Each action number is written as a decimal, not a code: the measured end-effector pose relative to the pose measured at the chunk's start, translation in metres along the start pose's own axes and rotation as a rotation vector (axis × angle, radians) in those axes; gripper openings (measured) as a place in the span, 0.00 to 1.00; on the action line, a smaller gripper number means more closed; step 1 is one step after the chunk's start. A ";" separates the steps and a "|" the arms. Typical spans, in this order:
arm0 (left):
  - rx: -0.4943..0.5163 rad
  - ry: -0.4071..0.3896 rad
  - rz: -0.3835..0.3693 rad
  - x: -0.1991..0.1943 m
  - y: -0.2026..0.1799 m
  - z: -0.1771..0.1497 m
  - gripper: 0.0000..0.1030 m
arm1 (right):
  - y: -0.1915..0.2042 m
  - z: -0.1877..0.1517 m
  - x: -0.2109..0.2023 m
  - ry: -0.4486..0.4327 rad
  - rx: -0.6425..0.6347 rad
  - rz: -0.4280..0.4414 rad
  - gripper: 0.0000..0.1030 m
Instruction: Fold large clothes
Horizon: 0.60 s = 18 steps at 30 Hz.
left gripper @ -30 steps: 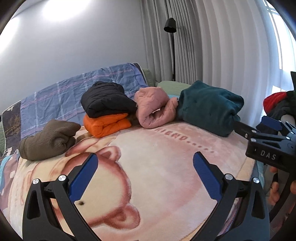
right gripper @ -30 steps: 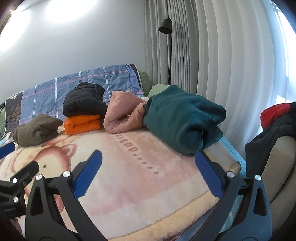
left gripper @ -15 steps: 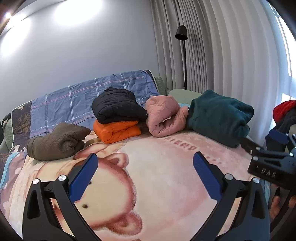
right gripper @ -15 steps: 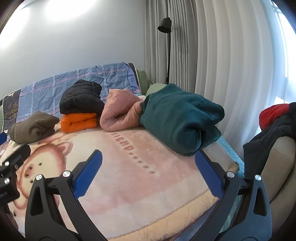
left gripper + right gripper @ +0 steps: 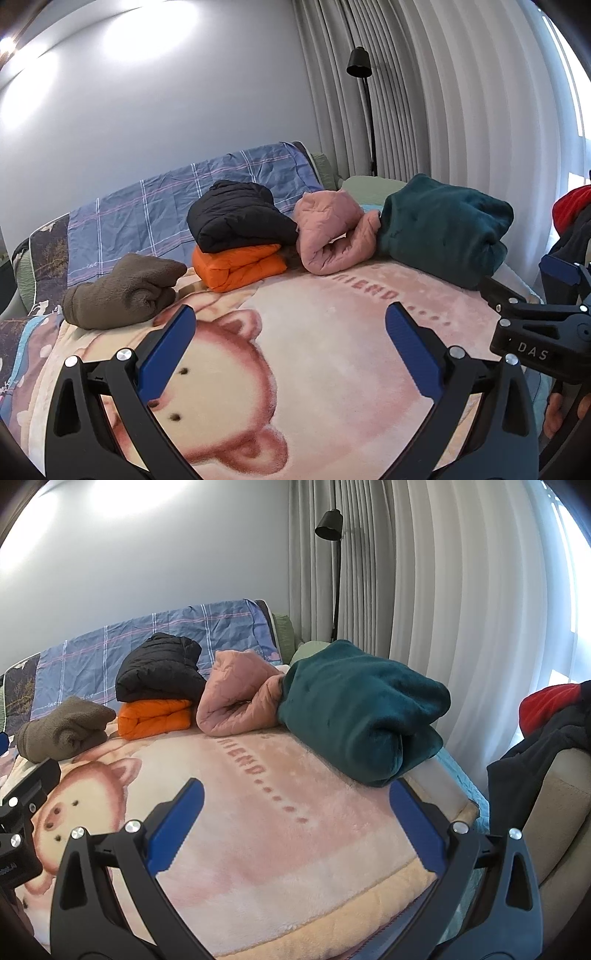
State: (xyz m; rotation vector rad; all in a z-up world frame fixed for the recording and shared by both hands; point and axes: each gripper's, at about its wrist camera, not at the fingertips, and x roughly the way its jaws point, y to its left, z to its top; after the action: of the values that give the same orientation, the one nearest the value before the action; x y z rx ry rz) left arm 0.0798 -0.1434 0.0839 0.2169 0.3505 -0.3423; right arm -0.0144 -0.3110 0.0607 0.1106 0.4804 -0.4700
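Folded clothes line the far side of the bed: a brown fleece (image 5: 122,291) (image 5: 64,729), a black jacket (image 5: 236,214) (image 5: 159,672) on an orange one (image 5: 238,266) (image 5: 155,716), a pink quilted one (image 5: 332,232) (image 5: 240,698), and a teal fleece (image 5: 443,229) (image 5: 362,709). My left gripper (image 5: 291,350) is open and empty above the pink pig blanket (image 5: 332,332). My right gripper (image 5: 295,823) is open and empty over the blanket (image 5: 277,830), and also shows at the right edge of the left wrist view (image 5: 535,321).
A pile of unfolded red and dark clothes (image 5: 554,716) (image 5: 572,218) lies on a beige chair (image 5: 565,812) to the right of the bed. A black floor lamp (image 5: 364,110) and grey curtains (image 5: 461,590) stand behind the bed. A blue plaid cover (image 5: 166,214) lies against the wall.
Both grippers have drawn back and tilted up slightly, so the folded clothes sit lower and smaller in view. Both stay open and empty.
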 end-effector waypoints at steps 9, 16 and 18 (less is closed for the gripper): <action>0.006 0.069 -0.031 0.011 -0.005 -0.003 0.99 | -0.001 -0.002 0.004 0.008 -0.003 0.002 0.98; 0.001 0.103 -0.044 0.018 -0.007 -0.006 0.99 | -0.001 -0.003 0.005 0.010 -0.005 0.003 0.98; 0.000 0.108 -0.045 0.018 -0.007 -0.007 0.99 | -0.001 -0.003 0.005 0.012 -0.006 0.004 0.98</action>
State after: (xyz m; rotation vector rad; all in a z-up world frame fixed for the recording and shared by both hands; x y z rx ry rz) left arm 0.0912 -0.1534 0.0695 0.2281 0.4628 -0.3759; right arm -0.0120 -0.3132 0.0555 0.1083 0.4932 -0.4643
